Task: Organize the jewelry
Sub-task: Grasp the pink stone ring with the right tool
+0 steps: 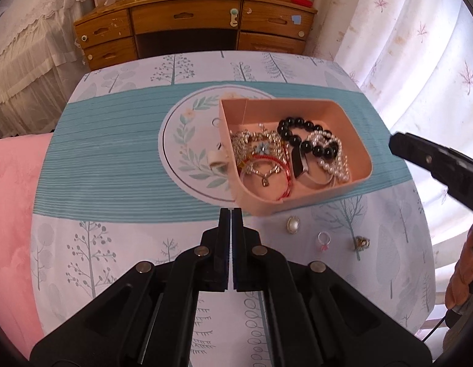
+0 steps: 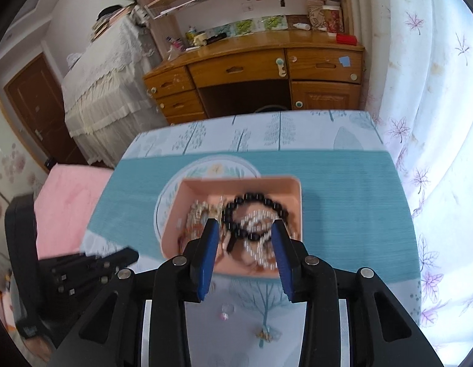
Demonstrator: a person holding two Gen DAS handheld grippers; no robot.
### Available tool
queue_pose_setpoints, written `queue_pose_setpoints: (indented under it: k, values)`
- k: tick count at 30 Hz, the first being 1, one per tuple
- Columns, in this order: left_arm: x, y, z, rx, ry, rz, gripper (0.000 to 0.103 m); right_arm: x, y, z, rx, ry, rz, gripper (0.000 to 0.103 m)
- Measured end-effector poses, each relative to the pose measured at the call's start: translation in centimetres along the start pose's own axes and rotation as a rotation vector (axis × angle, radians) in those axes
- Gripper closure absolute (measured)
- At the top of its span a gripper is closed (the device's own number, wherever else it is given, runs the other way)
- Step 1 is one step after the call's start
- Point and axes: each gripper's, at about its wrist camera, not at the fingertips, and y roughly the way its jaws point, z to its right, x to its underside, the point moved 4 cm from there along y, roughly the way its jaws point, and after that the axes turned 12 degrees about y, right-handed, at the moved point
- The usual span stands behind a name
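Left hand-held gripper: jaws pressed together, holding nothing, tips hovering just short of the tray on the counter. Inside tray: chains, black beads, pearls. Beside its near wall: three rings. Right hand-held gripper: jaws wide apart, empty, above tray. No legible writing.

Pink jewelry tray beyond pressed-together fingers
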Motion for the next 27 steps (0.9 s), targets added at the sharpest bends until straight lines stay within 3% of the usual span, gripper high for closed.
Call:
queue_pose_setpoints:
  k: [14, 27]
  values:
    - [4.3, 1.9, 1.9, 0.053, 0.044, -0.028, 0.103, 10.2, 2.3, 3.6, -0.009, 0.013, -0.099, 0.067]
    - [5.8, 2.7, 2.3, 0.127, 0.002, -0.008, 0.103, 13.7, 6.5, -0.5, -0.072, -0.090, -0.162, 0.067]
